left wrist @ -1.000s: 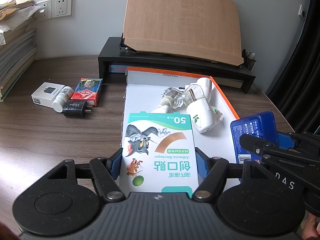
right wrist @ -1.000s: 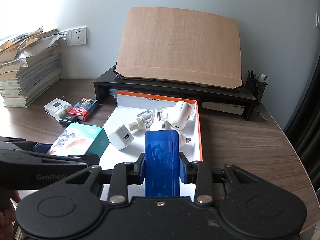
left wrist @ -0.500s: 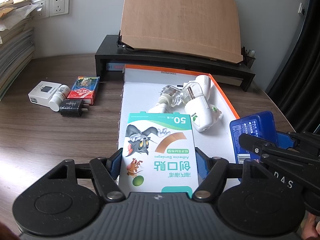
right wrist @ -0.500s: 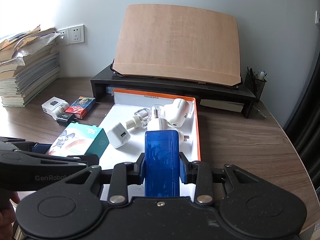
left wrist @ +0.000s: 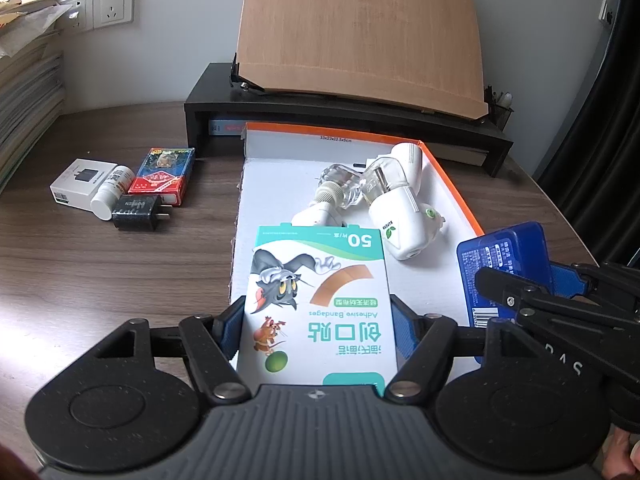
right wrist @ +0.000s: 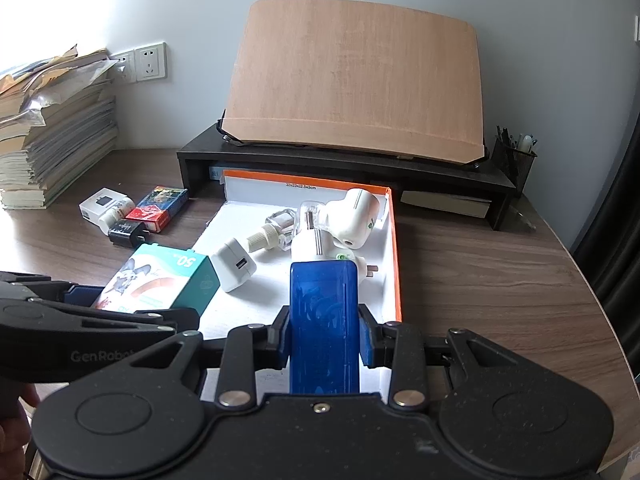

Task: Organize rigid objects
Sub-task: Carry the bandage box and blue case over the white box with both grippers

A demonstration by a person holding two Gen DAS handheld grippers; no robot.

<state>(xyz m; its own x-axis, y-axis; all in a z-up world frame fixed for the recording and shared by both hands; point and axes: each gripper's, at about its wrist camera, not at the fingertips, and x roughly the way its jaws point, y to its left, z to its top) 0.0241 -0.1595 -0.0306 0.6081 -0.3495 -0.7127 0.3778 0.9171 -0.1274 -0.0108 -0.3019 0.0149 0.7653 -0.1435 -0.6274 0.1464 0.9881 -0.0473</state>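
**Two boxes held over the white tray**

On the far left of the desk (left wrist: 100, 280) lie the things not yet put away: a small white box (left wrist: 78, 186), a little white bottle (left wrist: 112, 192), a black plug (left wrist: 138, 212) and a red card pack (left wrist: 166, 176). They sit close together, touching or nearly so, and well apart from the tray.

Next comes the left tongs (left wrist: 316, 320). They are closed on the bandage box (left wrist: 320, 300), one blue pad on each long side. This box is thin card, flat and smooth, with a cartoon cat and mouse on top. It hangs over the near left part of the white tray (left wrist: 452, 184), which has an orange rim.

Inside the tray lie white plastic plug-in things (left wrist: 404, 220), round and shiny, and a clear little bottle (left wrist: 340, 186). A white cube charger (right wrist: 234, 268) lies there too.

On the right, the right tongs (right wrist: 324, 340) are closed on the blue case (right wrist: 324, 320). It is hard, glossy plastic, long and flat, and sits over the near right part of the tray.

The step looks like setting both boxes down in the tray. To do it well, each should go down flat on a bare white spot, near the front, clear of the round plugs that could roll. Card can dent, so the squeeze should be soft. The tongs should let go only when the box rests on the tray floor.
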